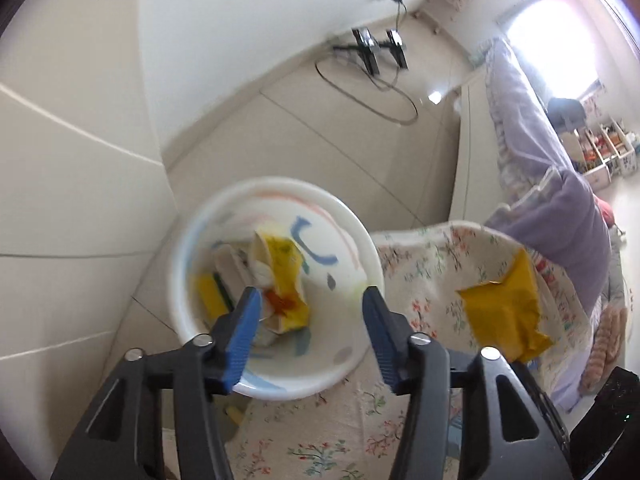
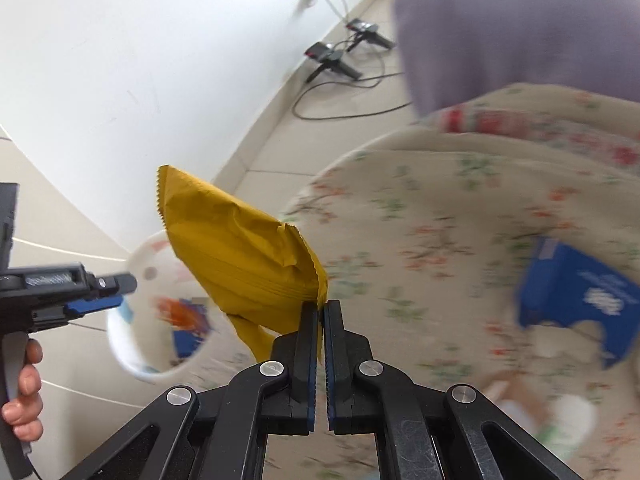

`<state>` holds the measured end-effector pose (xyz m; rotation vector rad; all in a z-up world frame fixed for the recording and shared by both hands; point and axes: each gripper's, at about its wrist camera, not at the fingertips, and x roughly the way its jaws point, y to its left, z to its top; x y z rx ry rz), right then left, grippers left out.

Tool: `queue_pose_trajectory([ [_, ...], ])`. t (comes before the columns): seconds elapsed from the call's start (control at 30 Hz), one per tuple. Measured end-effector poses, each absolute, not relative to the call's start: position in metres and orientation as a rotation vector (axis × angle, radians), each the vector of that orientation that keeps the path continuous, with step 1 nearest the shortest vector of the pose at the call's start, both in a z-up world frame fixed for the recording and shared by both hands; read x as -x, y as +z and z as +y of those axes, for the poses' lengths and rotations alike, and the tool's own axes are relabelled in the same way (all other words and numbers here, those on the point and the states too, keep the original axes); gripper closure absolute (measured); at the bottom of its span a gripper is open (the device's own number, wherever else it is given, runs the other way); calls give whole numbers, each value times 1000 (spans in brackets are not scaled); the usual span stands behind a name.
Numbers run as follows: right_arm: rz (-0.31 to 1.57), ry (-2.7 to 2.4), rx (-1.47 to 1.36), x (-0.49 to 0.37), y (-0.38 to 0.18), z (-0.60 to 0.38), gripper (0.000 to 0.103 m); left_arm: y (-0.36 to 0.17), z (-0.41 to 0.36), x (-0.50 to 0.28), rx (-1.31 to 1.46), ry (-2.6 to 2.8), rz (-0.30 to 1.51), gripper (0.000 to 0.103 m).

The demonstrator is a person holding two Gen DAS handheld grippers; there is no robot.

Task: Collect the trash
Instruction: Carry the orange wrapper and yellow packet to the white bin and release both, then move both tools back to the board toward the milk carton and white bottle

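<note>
My right gripper (image 2: 321, 305) is shut on the edge of a yellow snack wrapper (image 2: 236, 240) and holds it in the air above the table edge; the wrapper also shows in the left wrist view (image 1: 504, 308). My left gripper (image 1: 310, 298) is open and empty, right above a white trash bin (image 1: 192, 248) on the floor. The bin holds a yellow wrapper (image 1: 284, 272) and other scraps. The bin also shows in the right wrist view (image 2: 132, 360), with my left gripper (image 2: 108, 298) over it.
A round table with a floral cloth (image 2: 440, 220) carries a blue box (image 2: 576, 300) and some blurred items near its front edge. A purple chair back (image 2: 520, 32) stands behind it. Cables and small tripods (image 2: 340, 64) lie on the tile floor by the wall.
</note>
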<state>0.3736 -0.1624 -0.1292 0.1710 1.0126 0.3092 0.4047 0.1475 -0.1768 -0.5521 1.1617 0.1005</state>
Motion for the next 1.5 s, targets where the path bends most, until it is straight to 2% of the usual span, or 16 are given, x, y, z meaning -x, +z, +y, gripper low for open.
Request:
queue_pose_trajectory([
  [0.37,1045,386,-334,-385,-161,-70,98,-142,188,-382,618,159,1051,44],
  [0.4,1050,387,-347,-385,-166,-63,96,-142,188,-381,614,152,1053,44],
  [0.43,1059,388,-353,-386,-170,-56,87,-142,189,-381,613,143,1056,44],
  [0.5,1085,396,-343,-384,-180,-42,77,-144,190,-380,620,130,1063,44],
  [0.67,1118,383,-279,-379,-188,-31,77,-144,191,-380,630,125,1061,44],
  [0.83,1101,345,-274,-372,-173,-55,73,-141,177,-381,611,98,1064,44],
  [1.03,1079,306,-260,-367,-156,-92,72,-140,135,-383,563,12,1092,44],
  [1.17,1056,272,-266,-359,-134,-131,70,-136,88,-385,441,-78,1116,44],
  [1.23,1026,233,-242,-351,-121,-153,62,-137,61,-385,363,-137,1137,44],
  [1.5,1034,27,-265,-331,-103,-270,62,-151,-41,-371,148,-287,1206,43],
])
